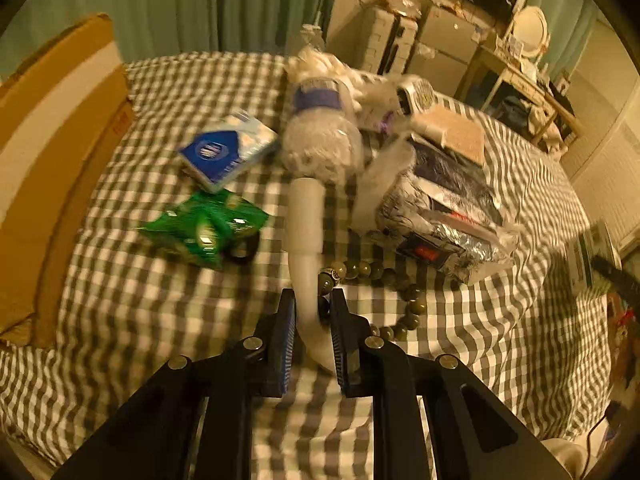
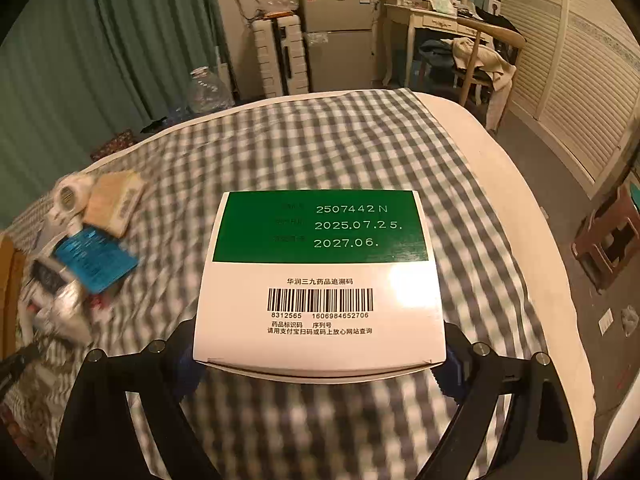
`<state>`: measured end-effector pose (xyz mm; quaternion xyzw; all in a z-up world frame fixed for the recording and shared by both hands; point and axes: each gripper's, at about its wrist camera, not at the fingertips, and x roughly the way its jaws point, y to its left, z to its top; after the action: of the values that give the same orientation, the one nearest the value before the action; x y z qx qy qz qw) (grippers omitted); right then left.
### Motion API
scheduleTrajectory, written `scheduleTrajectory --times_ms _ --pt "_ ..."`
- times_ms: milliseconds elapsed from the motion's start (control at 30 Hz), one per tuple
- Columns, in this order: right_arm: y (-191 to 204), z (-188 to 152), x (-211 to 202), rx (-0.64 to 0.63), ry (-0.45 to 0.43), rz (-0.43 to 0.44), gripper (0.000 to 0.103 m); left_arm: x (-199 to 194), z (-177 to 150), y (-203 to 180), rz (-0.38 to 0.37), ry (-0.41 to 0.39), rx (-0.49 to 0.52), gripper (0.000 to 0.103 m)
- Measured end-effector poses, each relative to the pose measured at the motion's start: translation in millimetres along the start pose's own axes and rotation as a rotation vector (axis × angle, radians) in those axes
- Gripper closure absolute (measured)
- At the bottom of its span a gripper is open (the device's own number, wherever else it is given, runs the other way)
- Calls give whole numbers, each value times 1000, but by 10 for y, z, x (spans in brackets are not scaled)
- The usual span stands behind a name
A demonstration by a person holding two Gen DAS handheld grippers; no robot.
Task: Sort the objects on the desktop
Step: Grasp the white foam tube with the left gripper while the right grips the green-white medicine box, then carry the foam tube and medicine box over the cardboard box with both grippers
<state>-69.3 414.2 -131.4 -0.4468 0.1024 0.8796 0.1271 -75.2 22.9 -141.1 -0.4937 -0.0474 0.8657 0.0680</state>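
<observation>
- Left claw point(image 1: 313, 312), in the left wrist view, has its jaws drawn close around the curved white handle of a mop-like duster point(image 1: 307, 224); both blue pads press against the handle's lower end.
- Its fluffy white head with a blue band points toward the far edge of the checked cloth point(image 1: 168, 304), blurred by motion.
- Dark green beads point(image 1: 370, 270) curve just right of the handle, some touching it near the fingertips.
- Toward the left edge lie a green snack bag point(image 1: 204, 226) and, just beyond it, a blue and white packet point(image 1: 226, 152).
- Right of the duster sits a heap of silvery wrapped packs point(image 1: 448, 208) with a tan box point(image 1: 456, 132) on top.
- Against the left edge of the cloth stands a cardboard box point(image 1: 56, 152).
- Right claw point(image 2: 320, 360), in the right wrist view, is spread wide and clamps a green and white medicine box point(image 2: 320, 276) by its two sides; the barcode face and printed dates look up at the camera.
- This box is held above the near middle of the checked cloth point(image 2: 304, 148).
- Near the left edge lie a tan box point(image 2: 114, 202), a blue packet point(image 2: 94, 258) and other blurred items.
</observation>
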Motion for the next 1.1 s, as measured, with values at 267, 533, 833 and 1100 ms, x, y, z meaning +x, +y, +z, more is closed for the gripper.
scheduleTrajectory --times_ms 267,533,833,1100 --pt "-53 -194 -779 7 -58 -31 12 -265 259 288 -90 -26 -22 86" --pt "270 -125 -1486 -33 -158 -6 12 -733 295 391 -172 -81 9 86" --pt "813 -263 -1698 -47 -198 92 12 -294 64 561 -149 5 -74 83" --pt "1114 -218 -1526 -99 -185 152 12 36 12 465 -59 13 22 52"
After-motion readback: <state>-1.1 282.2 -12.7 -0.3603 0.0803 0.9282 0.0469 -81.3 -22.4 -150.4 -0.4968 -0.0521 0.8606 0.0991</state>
